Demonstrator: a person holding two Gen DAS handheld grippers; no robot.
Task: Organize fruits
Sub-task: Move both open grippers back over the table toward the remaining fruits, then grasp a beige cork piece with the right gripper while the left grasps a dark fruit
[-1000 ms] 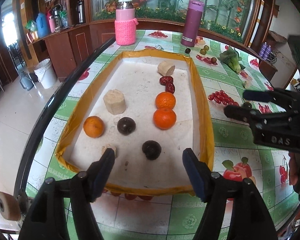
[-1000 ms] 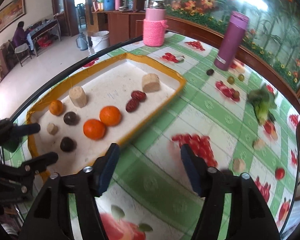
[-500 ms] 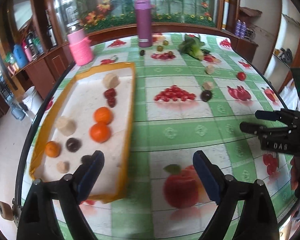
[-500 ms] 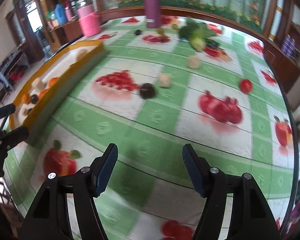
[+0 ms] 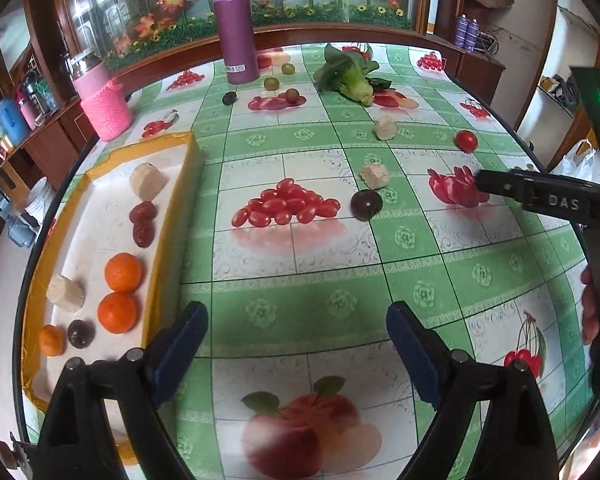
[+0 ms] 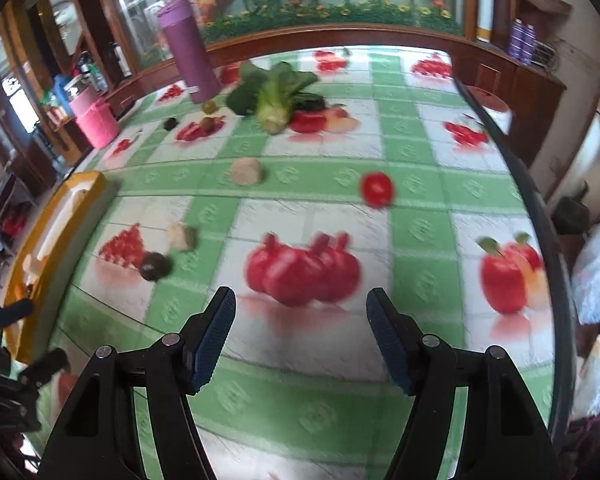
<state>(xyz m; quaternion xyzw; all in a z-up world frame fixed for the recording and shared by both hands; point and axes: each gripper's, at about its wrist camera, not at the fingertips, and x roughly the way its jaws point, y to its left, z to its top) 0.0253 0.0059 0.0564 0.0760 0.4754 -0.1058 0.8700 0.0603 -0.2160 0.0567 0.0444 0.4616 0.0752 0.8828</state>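
Tray [image 5: 188, 168]: yellow-rimmed, white floor, lying on the counter [image 5: 300, 312] left of the left tongs [image 5: 296, 344]; its near right corner sits just beside the left pad.
In the tray: two oranges [image 5: 122, 292] side by side, a smaller orange [image 5: 52, 340] at the near left, a dark fruit [image 5: 81, 333] between them, two red dates [image 5: 142, 222] farther up, and two pale chunks [image 5: 66, 294], one near and one at the far end.
Left tongs: jaws standing wide, nothing between the pads, only green-and-white cloth below.
Right tongs [image 6: 300, 336]: jaws parted about halfway, empty, over a printed picture of red fruit.
Loose fruit ahead: a dark plum [image 5: 366, 205] well ahead of the left tongs, slightly right; a pale chunk [image 5: 375, 175] just beyond it; another pale chunk [image 5: 385, 128] farther on; a red tomato [image 5: 466, 141] far right of these.
From the right tongs: the plum [image 6: 155, 266] lies ahead to the left, the tomato [image 6: 377, 189] ahead, a little right; this view is blurred.
Far end: purple flask [image 5: 236, 28], pink jar [image 5: 104, 102], leafy greens [image 5: 348, 74], and a few small round fruits [image 5: 272, 83] near the flask.
In the way: nothing stands between either tongs and the loose fruit.
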